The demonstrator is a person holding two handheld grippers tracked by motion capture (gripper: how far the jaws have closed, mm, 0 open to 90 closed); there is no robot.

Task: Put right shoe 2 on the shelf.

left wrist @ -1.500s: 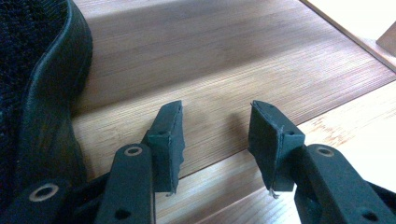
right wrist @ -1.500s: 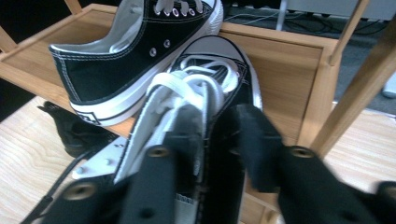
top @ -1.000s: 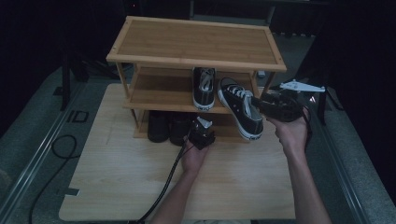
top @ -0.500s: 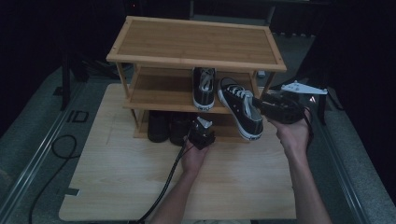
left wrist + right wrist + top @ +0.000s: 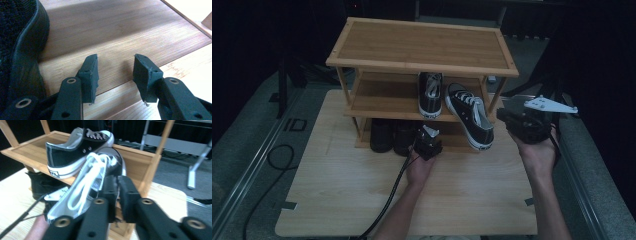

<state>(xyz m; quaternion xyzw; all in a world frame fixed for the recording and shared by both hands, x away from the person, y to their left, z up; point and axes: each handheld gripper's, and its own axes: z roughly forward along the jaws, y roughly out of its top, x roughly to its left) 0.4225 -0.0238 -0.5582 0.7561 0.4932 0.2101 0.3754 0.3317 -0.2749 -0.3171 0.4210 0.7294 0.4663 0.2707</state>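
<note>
A black sneaker with white laces stands on the middle shelf of the bamboo shoe rack. Its mate lies slanted beside it, heel past the shelf's front edge. My right gripper is just right of that heel. Its jaws have just been closing and now stand shut, with nothing visible between them. My left gripper is open and empty at the bottom shelf's front edge. A dark shoe lies just to its left.
Two dark shoes stand on the bottom shelf. The rack sits on a light wooden tabletop. A rack post rises right behind the right jaws. A cable trails from the left gripper along the forearm.
My right hand and gripper have drawn a little to the right, away from the slanted sneaker. The left hand has stayed put.
</note>
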